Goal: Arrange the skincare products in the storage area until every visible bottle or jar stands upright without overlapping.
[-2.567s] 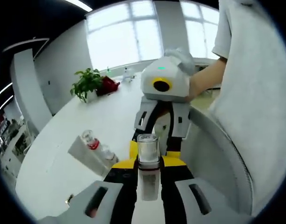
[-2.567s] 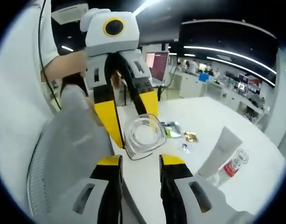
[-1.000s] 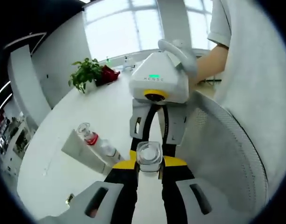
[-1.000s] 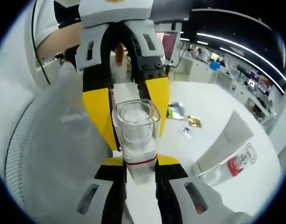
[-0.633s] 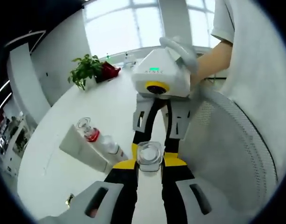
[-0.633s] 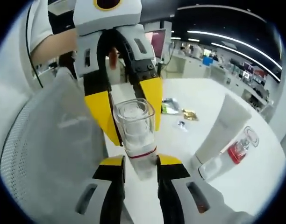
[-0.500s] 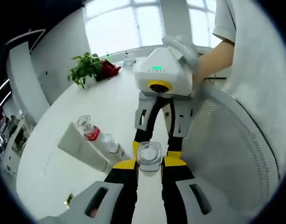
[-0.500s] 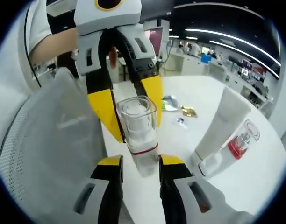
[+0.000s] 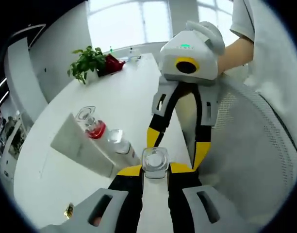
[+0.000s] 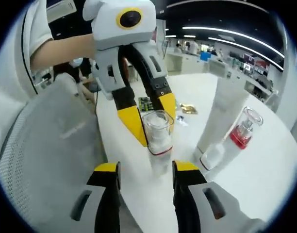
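The left tongs (image 9: 155, 171) stay clamped on the clear bottle (image 9: 155, 162), holding it upright on the desk (image 9: 124, 104) near the white tube (image 9: 83, 145); the right tongs (image 10: 141, 172) stand apart, apparently leaving it to settle.

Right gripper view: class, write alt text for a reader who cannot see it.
A clear bottle stands on a white table, gripped by the left tool while the right tool sits open around it. A white tube and a red-necked bottle stand alongside.
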Motion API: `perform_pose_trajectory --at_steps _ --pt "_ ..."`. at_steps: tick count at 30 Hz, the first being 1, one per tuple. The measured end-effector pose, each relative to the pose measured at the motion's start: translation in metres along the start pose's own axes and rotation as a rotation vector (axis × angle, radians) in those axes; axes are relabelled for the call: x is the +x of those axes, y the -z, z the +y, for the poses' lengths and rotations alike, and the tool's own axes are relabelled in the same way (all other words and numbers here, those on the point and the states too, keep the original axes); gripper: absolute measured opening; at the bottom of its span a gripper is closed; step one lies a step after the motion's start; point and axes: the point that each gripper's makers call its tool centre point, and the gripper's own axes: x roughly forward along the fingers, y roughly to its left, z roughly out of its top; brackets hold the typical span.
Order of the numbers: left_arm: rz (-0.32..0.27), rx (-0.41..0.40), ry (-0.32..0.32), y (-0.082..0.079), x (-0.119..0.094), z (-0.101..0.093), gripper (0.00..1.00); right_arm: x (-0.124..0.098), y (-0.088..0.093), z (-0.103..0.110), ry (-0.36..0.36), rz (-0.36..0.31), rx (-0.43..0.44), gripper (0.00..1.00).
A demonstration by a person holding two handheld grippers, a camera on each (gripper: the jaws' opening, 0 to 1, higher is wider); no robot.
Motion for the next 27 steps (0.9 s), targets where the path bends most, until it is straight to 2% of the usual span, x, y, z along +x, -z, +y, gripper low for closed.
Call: perform_pose_trajectory --at_steps 10,18,27 --pt "0.001 -0.019 0.004 0.007 0.017 0.025 0.19 -0.009 0.006 -0.011 0.057 -0.006 0.062 0.60" --pt "0.009 -0.018 0.007 0.011 0.025 0.037 0.19 -0.010 0.010 -0.017 0.083 -0.003 0.094 0.65" --pt "0.002 -0.025 0.009 0.008 0.029 0.048 0.19 -0.012 0.013 -0.022 0.104 0.005 0.133 0.72"
